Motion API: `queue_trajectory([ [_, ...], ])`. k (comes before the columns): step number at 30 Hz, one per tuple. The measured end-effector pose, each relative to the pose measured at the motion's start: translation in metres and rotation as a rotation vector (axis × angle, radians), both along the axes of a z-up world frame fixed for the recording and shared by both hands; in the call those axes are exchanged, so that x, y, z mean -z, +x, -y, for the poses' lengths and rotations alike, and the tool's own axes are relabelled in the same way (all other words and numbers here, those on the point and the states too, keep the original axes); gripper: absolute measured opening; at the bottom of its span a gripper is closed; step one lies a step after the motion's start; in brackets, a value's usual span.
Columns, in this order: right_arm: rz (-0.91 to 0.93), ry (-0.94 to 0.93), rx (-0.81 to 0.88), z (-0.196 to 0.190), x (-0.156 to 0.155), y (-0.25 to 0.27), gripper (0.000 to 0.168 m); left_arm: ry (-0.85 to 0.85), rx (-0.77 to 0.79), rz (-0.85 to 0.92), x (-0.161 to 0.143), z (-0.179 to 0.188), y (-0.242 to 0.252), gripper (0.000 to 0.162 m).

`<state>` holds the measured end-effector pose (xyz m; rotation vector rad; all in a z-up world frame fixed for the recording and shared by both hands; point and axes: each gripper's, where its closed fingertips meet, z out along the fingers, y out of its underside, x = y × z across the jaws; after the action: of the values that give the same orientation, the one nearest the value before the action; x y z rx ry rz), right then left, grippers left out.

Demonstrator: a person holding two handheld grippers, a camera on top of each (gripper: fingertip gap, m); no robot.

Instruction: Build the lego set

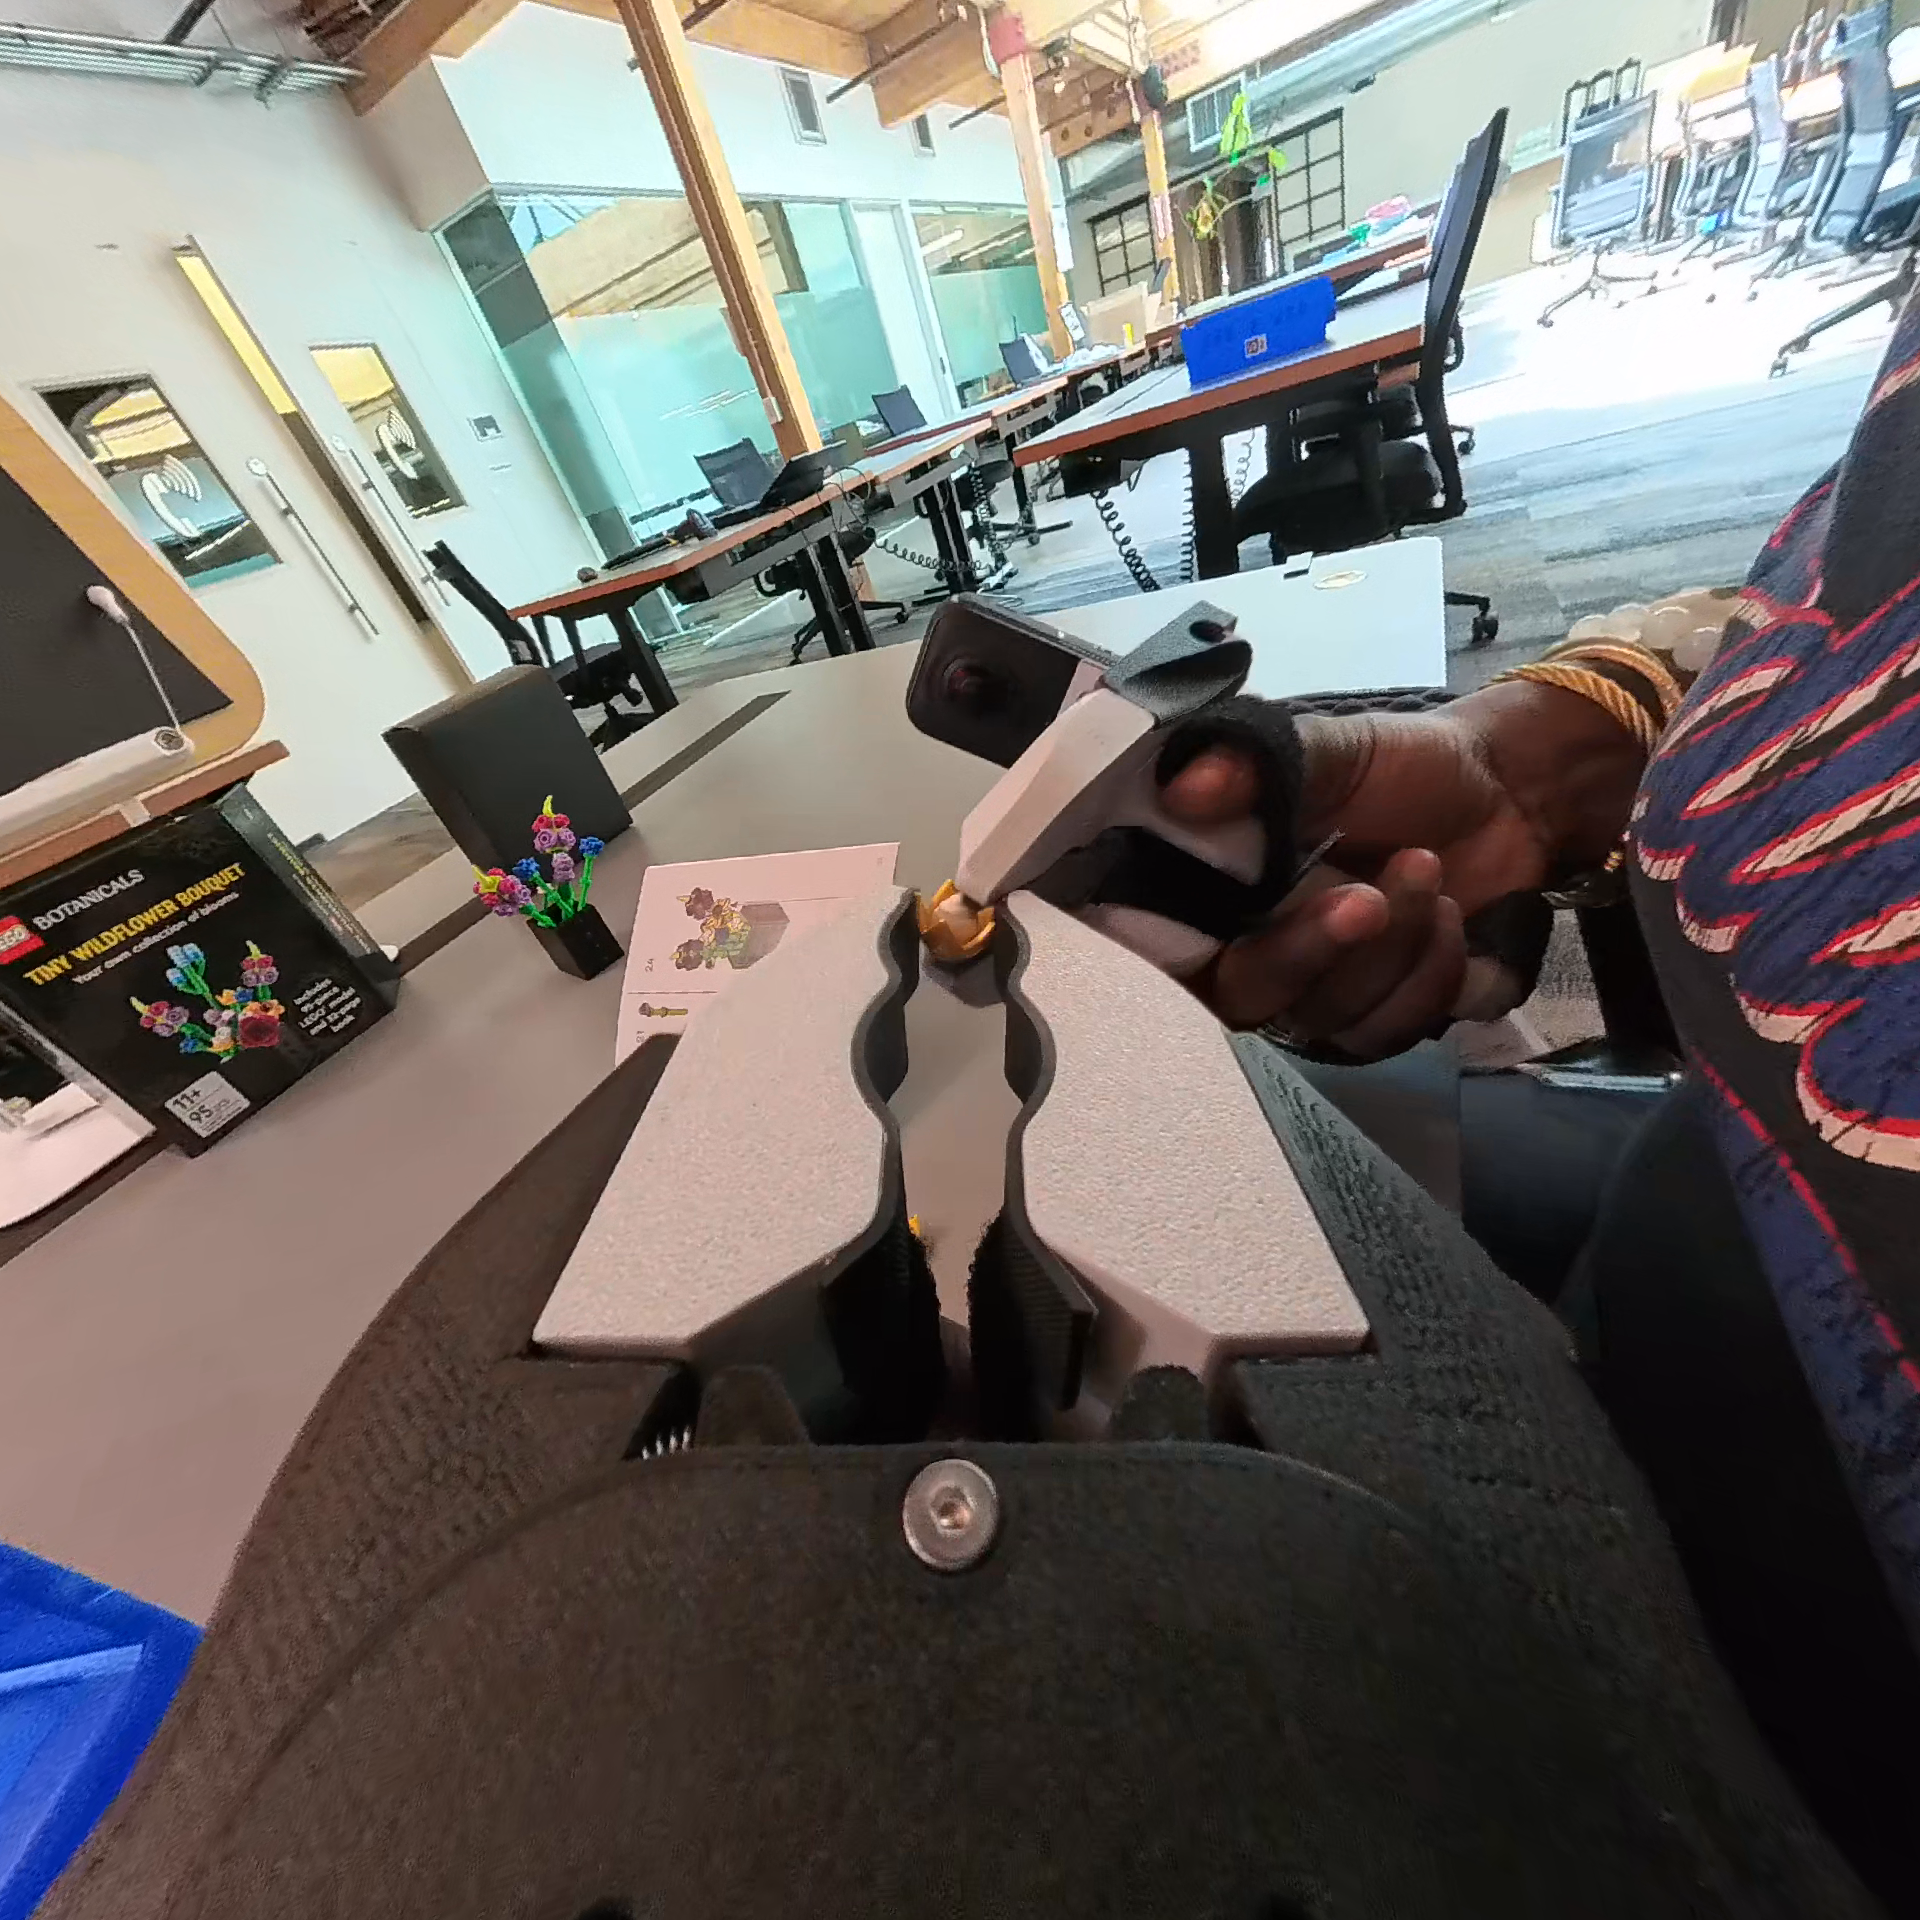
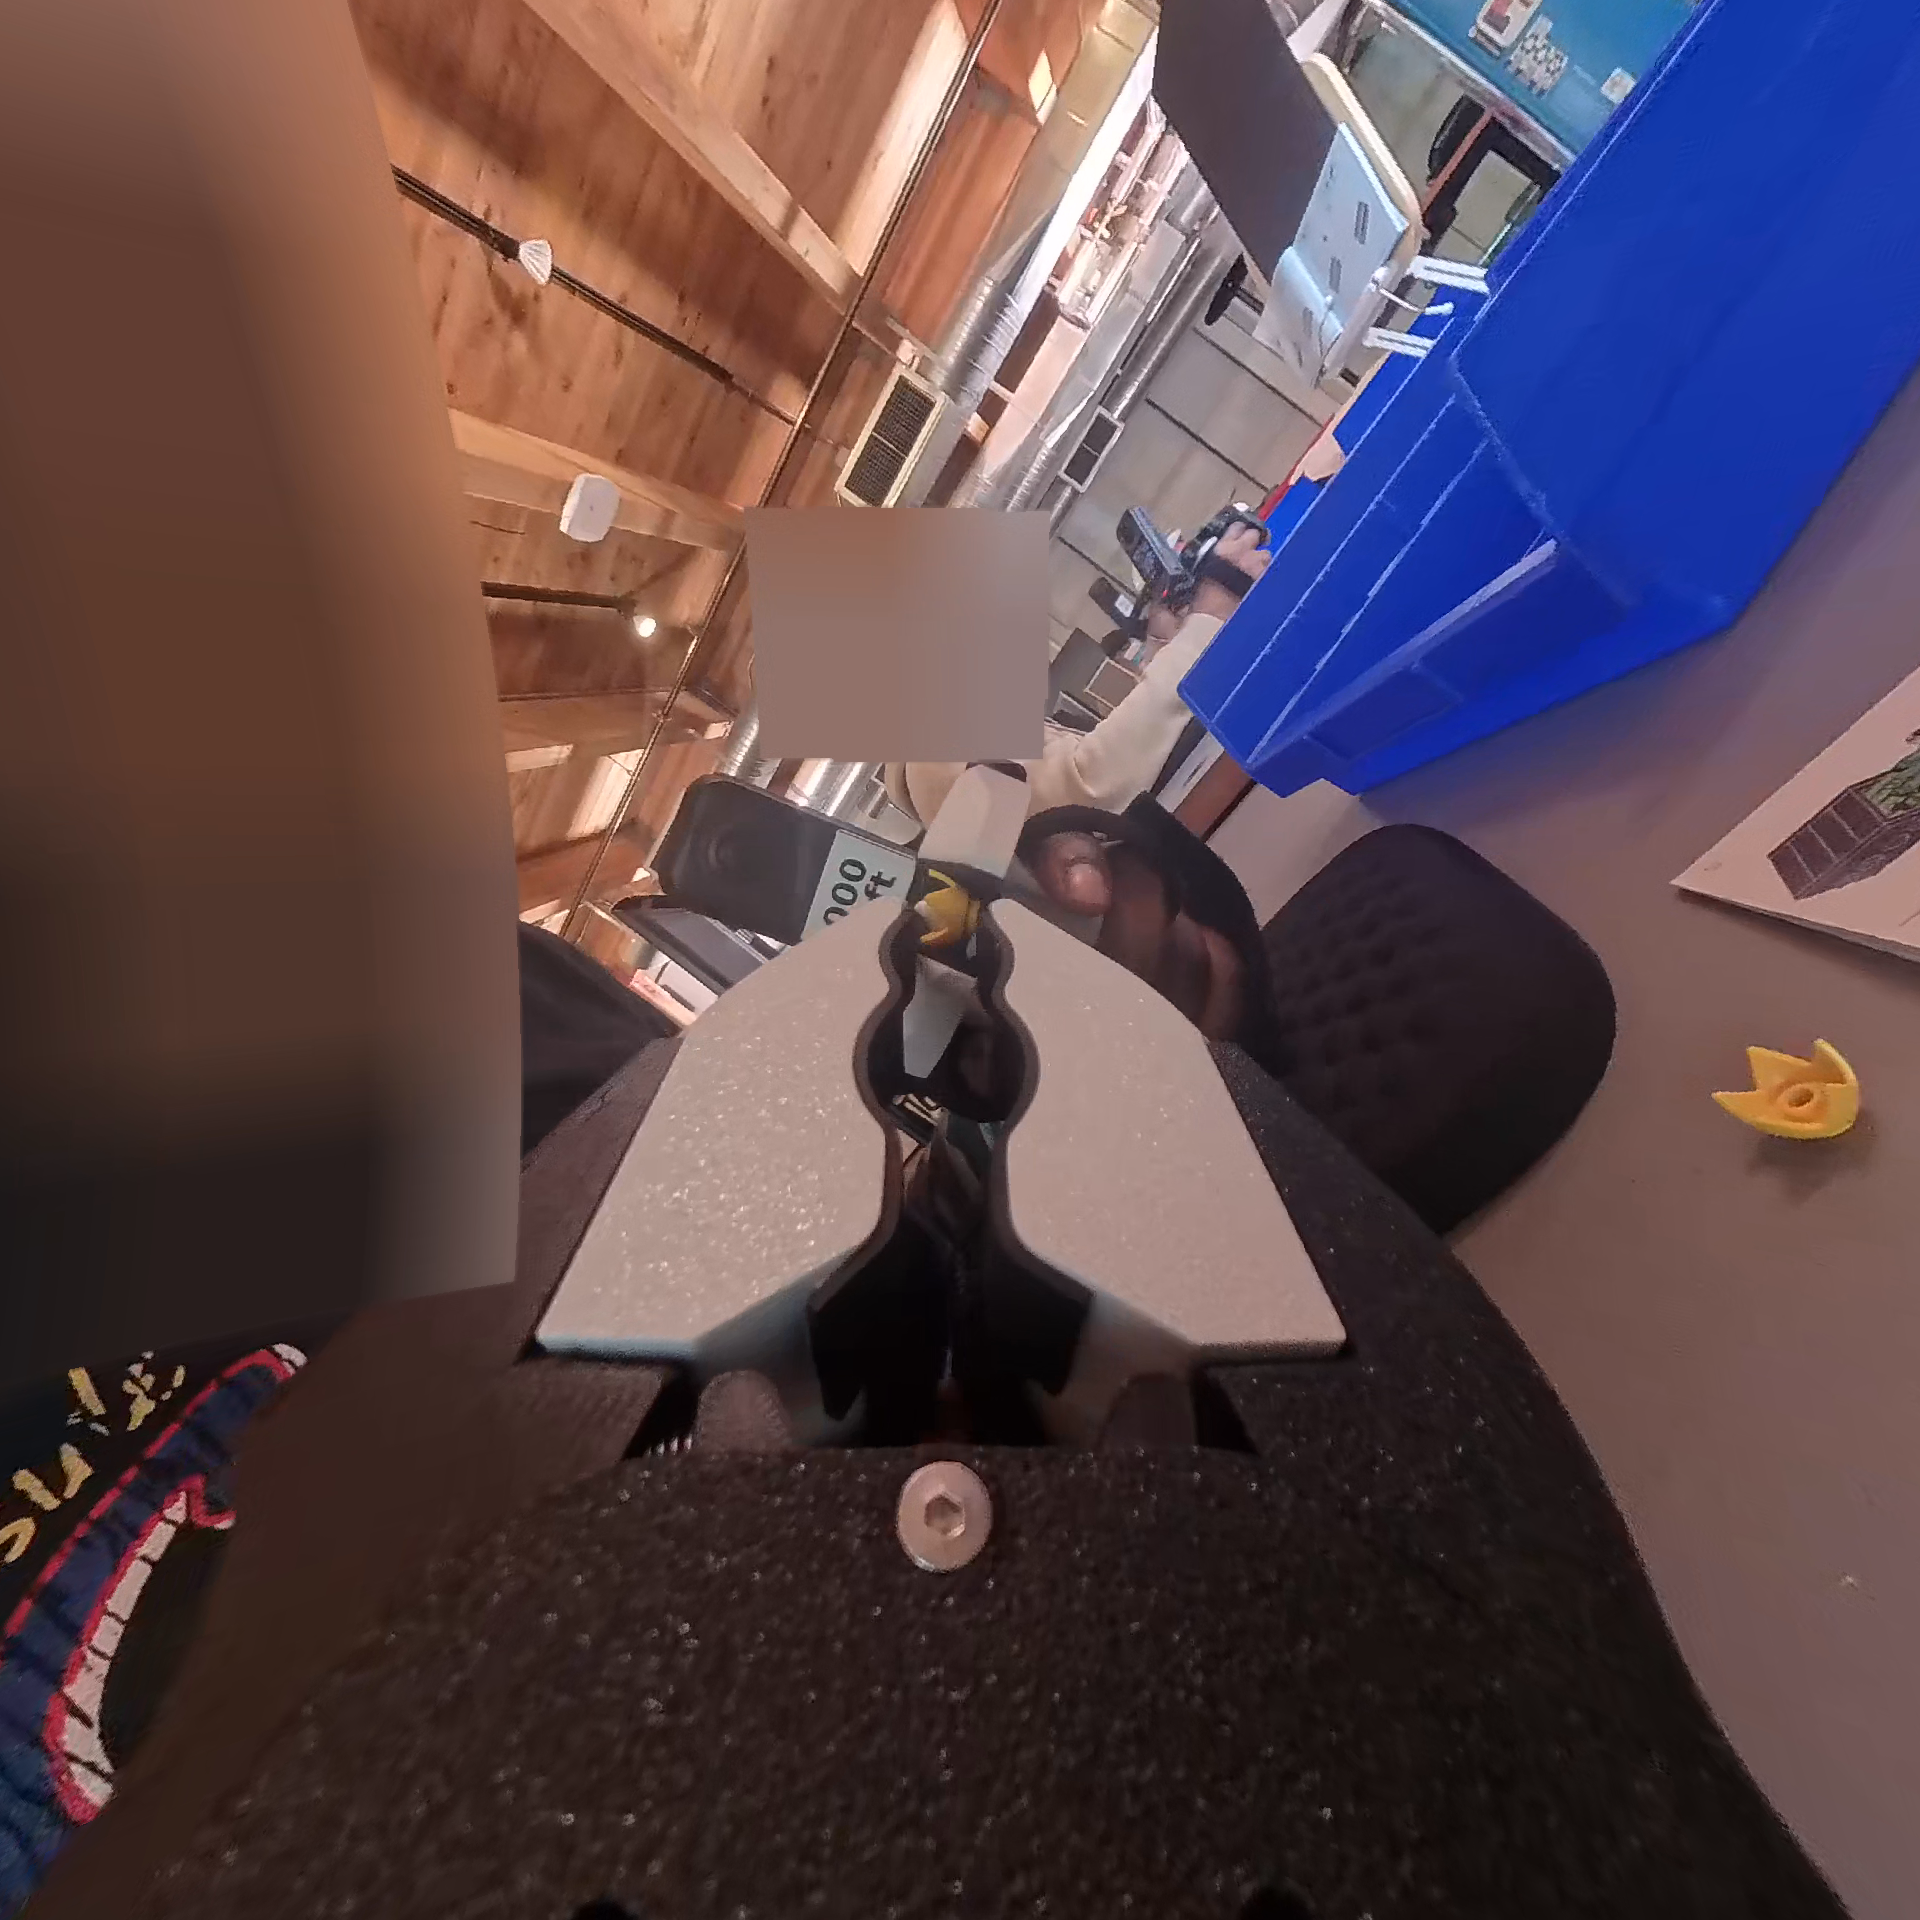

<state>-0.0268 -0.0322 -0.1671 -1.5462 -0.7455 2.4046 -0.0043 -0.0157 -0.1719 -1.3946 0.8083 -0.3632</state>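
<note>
A small yellow flower piece with a white centre (image 1: 954, 928) is held in the air between both grippers. My left gripper (image 1: 956, 935) is shut on it at its fingertips. My right gripper (image 1: 982, 899), held in a hand, comes in from the right and its tips meet the top of the same piece. In the right wrist view the flower piece (image 2: 943, 916) sits at the tips of my right gripper (image 2: 943, 925), with the left gripper's finger (image 2: 977, 821) just beyond. A loose yellow petal piece (image 2: 1792, 1107) lies on the grey table (image 2: 1714, 1351).
A partly built bouquet in a black pot (image 1: 556, 894) stands by the instruction sheet (image 1: 748, 914). The set's box (image 1: 197, 966) and a black block (image 1: 509, 748) are at the left. A blue bin (image 2: 1558, 416) stands on the table. A person with a camera (image 2: 1195, 551) is behind. Less than 4 cm separates the two grippers' tips.
</note>
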Motion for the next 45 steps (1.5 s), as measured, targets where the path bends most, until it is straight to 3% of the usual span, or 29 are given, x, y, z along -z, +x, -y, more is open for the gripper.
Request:
queue_trajectory([
  [5,-0.003,-0.020,0.003,0.001,0.002,0.002,0.010,-0.002,0.005,-0.017,0.002,0.000,0.001,0.015],
  [9,0.011,-0.064,-0.026,0.003,0.004,0.002,0.010,0.014,-0.002,-0.041,0.002,-0.001,-0.001,0.024],
  [12,0.025,-0.094,-0.041,0.004,0.005,0.001,0.010,0.026,0.026,-0.070,0.004,0.002,0.001,0.016],
  [17,0.049,-0.088,-0.050,0.001,0.003,0.000,0.011,0.020,0.006,-0.049,0.002,-0.001,-0.001,0.014],
  [20,0.133,0.086,0.069,-0.015,0.007,-0.002,0.037,0.010,-0.138,-0.001,0.000,-0.013,-0.014,0.014],
  [24,0.287,0.497,0.272,-0.033,0.008,-0.005,0.033,0.025,-0.401,-0.149,0.009,-0.029,-0.037,0.014],
  [26,0.346,0.645,0.310,-0.034,0.006,-0.010,0.032,0.053,-0.459,-0.230,0.012,-0.031,-0.038,0.014],
  [40,0.461,0.901,0.298,-0.032,0.021,-0.017,0.014,0.084,-0.481,-0.370,0.021,-0.034,-0.029,0.015],
  [45,0.544,0.930,0.232,-0.050,0.027,0.009,0.014,-0.111,-0.365,-0.181,0.023,-0.028,-0.034,0.042],
])
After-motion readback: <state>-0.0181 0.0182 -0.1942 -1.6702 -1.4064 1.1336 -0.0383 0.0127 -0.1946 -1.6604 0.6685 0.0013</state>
